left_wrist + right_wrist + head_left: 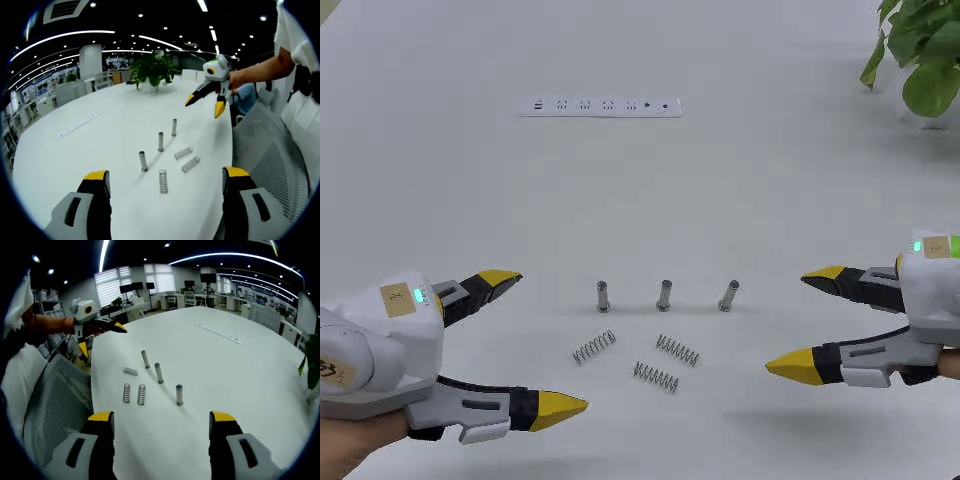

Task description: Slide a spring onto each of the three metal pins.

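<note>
Apparently no step is begun yet: the left tongs [548, 340] and right tongs [787, 323] hang spread and empty above the white desk [470, 200], three small coiled wire springs [656, 377] lie beside three short upright metal pins [664, 295], so next I would pinch one spring gently.

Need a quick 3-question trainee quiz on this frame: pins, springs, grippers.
1. True or false: a spring already sits on one of the three pins.
2. The springs lie: A) on the table, nearer the person than the pins; B) beyond the pins; C) held in a gripper.
3. Fill in: the left gripper and right gripper both have jaws that are ____.
Key: 1 false; 2 A; 3 open.
</note>
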`<state>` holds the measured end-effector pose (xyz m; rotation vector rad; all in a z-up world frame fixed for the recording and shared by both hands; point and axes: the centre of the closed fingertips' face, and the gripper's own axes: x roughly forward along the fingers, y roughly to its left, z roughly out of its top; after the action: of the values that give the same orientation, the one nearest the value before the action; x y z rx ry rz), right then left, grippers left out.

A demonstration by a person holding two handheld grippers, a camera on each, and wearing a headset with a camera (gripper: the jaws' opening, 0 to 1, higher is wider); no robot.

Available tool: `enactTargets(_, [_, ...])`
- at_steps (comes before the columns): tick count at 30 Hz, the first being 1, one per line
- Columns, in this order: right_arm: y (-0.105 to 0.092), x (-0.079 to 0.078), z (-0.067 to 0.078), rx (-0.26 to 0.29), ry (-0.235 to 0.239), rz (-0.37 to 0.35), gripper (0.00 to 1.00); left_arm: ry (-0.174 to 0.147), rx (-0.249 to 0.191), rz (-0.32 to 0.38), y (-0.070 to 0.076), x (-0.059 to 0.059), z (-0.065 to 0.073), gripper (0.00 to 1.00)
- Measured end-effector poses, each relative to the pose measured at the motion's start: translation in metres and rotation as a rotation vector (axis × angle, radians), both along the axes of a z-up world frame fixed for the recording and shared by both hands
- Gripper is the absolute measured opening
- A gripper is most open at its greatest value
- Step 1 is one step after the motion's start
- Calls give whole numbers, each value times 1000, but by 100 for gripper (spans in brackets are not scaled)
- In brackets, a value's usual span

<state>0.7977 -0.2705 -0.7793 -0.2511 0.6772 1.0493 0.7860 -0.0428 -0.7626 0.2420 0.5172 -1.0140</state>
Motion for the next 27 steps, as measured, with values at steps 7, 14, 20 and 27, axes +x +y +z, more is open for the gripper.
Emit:
enactTargets(7, [0, -13, 3, 49, -9, 28, 86, 50, 42, 5, 0, 3, -9, 87])
enactTargets(14, [0, -20, 5, 74, -19, 40, 90, 102, 111, 8, -4, 1, -24, 72])
enactTargets(20, [-1, -23, 4, 84, -35, 58, 92, 139, 188, -23, -10, -4, -39, 62])
enactTargets(27, [-1, -23, 3, 95, -31, 58, 92, 181, 242, -18, -15, -3, -58, 47])
